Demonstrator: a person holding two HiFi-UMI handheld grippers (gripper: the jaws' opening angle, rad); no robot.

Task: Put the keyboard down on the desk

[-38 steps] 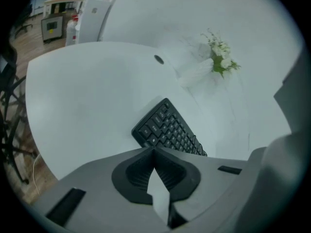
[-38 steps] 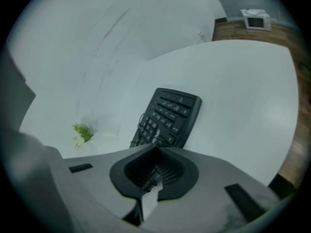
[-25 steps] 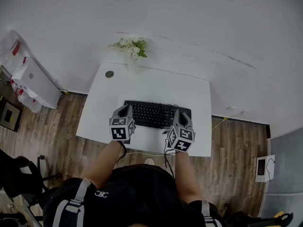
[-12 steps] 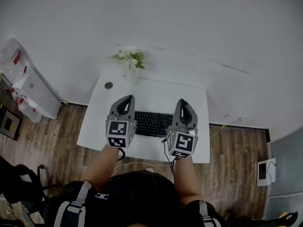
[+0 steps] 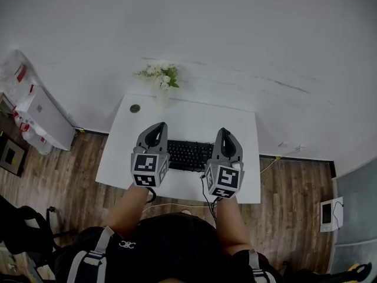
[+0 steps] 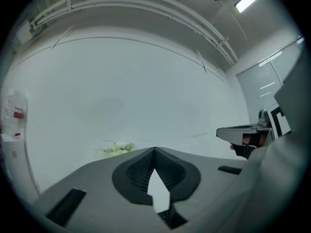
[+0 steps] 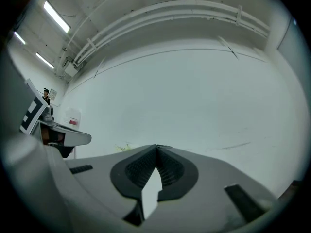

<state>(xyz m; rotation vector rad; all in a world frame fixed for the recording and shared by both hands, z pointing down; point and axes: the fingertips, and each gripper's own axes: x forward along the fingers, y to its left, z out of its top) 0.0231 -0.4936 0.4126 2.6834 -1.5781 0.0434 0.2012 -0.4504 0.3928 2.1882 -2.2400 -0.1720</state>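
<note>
Two empty tools, the left gripper (image 5: 155,128) and right gripper (image 5: 227,135), had jaws pressed together above the keyboard (image 5: 188,155), which lay flat on the desk (image 5: 188,115), towards its near edge. It looked light and stiff; its end edges suited gripping.

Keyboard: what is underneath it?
The black keyboard lies on the white desk; nothing else shows beneath it. The left gripper and right gripper cover its two ends, so what is under those cannot be seen.
</note>
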